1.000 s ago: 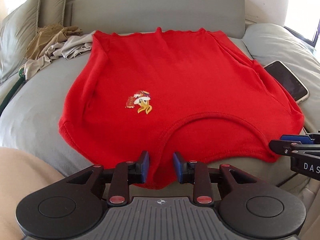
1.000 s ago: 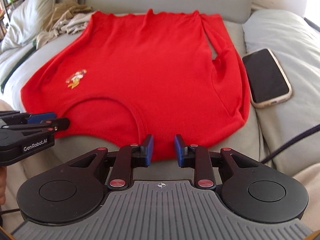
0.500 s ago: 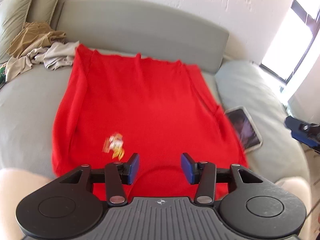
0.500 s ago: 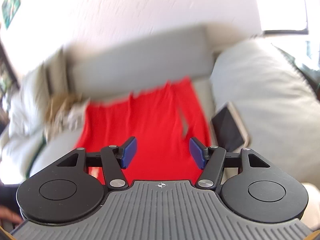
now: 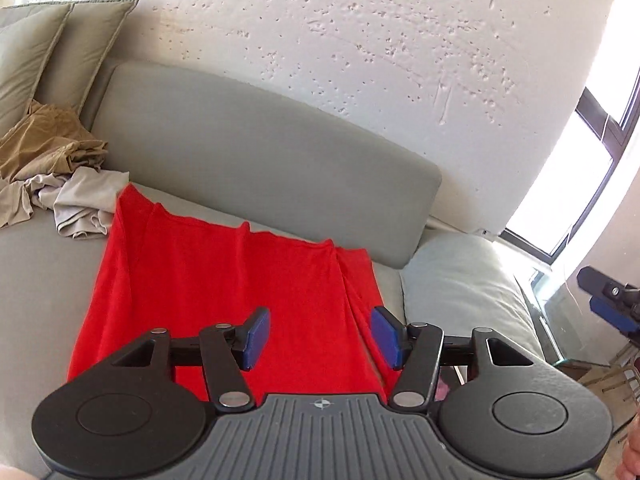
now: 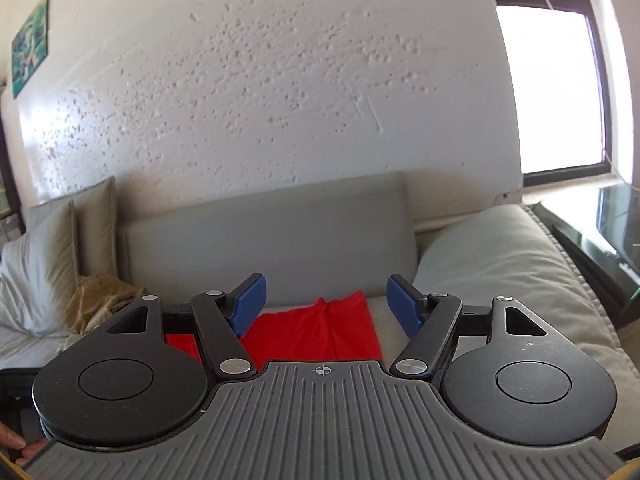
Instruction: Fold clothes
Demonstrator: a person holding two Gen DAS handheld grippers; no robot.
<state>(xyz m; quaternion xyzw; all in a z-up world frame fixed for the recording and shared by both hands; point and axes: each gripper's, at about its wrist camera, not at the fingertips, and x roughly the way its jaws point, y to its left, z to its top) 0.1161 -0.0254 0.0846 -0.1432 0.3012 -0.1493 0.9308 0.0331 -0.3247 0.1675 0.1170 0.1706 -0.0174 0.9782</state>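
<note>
A red shirt (image 5: 224, 292) lies spread flat on the grey sofa seat; its far hem reaches the backrest. My left gripper (image 5: 320, 338) hangs above the shirt's near half, its jaws still opening, with only air between the blue pads. The right wrist view shows just the shirt's far end (image 6: 320, 334). My right gripper (image 6: 324, 306) is raised high and points toward the backrest, its jaws opening wide and holding nothing. Its blue fingertips (image 5: 612, 312) also show at the right edge of the left wrist view.
A heap of tan and beige clothes (image 5: 60, 176) lies at the sofa's left by olive cushions (image 5: 60, 52). A pale cushion (image 5: 460, 280) is on the right. Behind are the grey backrest (image 6: 264, 240), a textured white wall and a bright window (image 6: 556, 80).
Both grippers rose from the shirt's near edge, tilted up toward the backrest and wall, and opened their jaws wider. The shirt stays flat on the seat; the phone beside it has left view.
</note>
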